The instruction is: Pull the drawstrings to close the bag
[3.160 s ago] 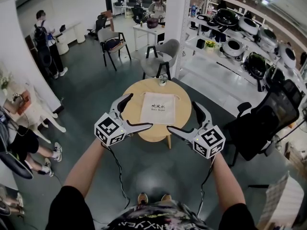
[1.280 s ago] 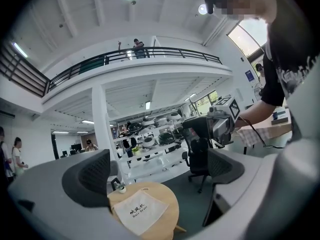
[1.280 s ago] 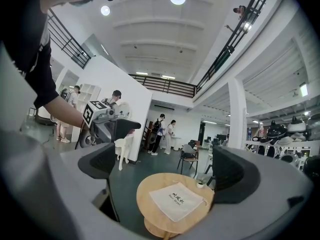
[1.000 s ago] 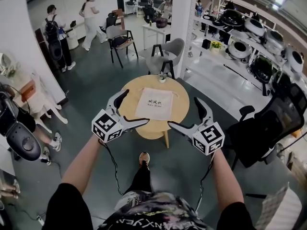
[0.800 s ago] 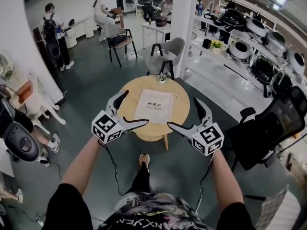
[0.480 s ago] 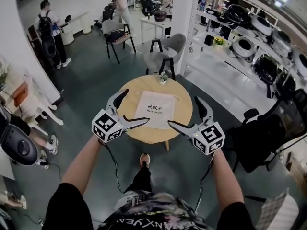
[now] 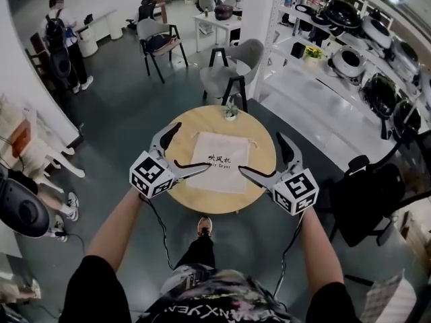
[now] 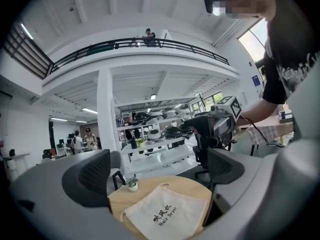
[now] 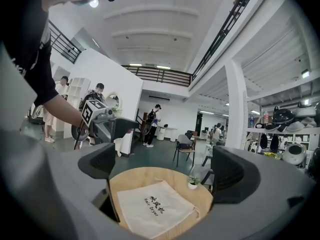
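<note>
Left gripper (image 7: 194,147): jaws spread wide, nothing held. Right gripper (image 7: 260,153): jaws likewise spread wide, nothing held. Both hover above the near half of a round wooden table (image 7: 192,125), clear of it, the two pairs of jaws facing each other.

The cream drawstring bag (image 7: 219,161), printed "Hair Dryer", lies flat on the table. In each gripper view it shows low in the gap between that gripper's jaws, untouched (image 8: 167,214) (image 9: 152,206). A drawstring loop (image 7: 254,142) sticks out at the bag's far corner, nearer the right gripper's jaws.

Nothing lies between either pair of jaws and the bag. A small potted plant (image 7: 231,112) stands at the table's far edge, beyond both jaws and apart from the bag.

Surroundings: a grey chair (image 7: 232,69) past the plant; a black office chair (image 7: 367,194) outside the right gripper; white shelving (image 7: 350,52) behind that; a standing person (image 7: 57,36) far beyond the left gripper.
</note>
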Tool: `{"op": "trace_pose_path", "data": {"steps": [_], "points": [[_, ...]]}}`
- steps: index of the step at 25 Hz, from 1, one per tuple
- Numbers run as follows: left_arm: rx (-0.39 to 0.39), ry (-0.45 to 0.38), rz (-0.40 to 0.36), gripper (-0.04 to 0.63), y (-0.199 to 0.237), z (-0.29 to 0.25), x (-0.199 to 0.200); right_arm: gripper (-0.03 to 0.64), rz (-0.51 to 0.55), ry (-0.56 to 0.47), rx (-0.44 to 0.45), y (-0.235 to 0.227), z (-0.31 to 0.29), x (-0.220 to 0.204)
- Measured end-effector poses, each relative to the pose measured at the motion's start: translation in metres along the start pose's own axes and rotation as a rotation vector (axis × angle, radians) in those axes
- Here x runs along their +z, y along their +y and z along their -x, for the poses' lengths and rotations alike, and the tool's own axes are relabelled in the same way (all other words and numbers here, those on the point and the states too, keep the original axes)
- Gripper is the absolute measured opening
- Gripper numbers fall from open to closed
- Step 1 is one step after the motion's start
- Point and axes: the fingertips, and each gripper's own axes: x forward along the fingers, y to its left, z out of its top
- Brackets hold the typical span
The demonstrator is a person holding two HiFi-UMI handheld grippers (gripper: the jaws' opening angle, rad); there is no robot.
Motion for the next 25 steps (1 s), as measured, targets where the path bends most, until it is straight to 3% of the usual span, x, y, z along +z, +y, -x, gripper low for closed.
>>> {"op": "trace_pose_path", "data": {"steps": [25], "points": [[-0.092, 0.017, 0.110, 0.588, 0.180, -0.113, -0.056, 0.584, -0.086, 0.103, -0.064, -0.126, -0.165, -0.021]]}}
